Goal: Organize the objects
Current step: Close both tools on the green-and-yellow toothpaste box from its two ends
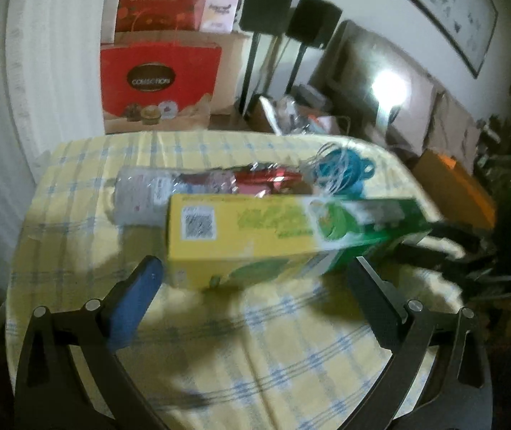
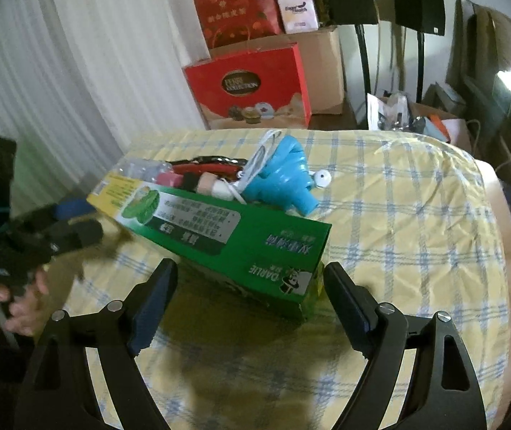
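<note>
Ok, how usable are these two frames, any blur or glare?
Left wrist view: motion-smeared, toothpaste box print unreadable, lamp glare blown out on the right. Right wrist view: sharper, box lettering readable, left gripper blurred, dark shadow under the box.

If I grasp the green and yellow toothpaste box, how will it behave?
The toothpaste box looks like thin glossy cardboard, so probably light, a little slippery, and easy to dent. Long and flat-sided, it should slide rather than roll on the checked cloth.
</note>
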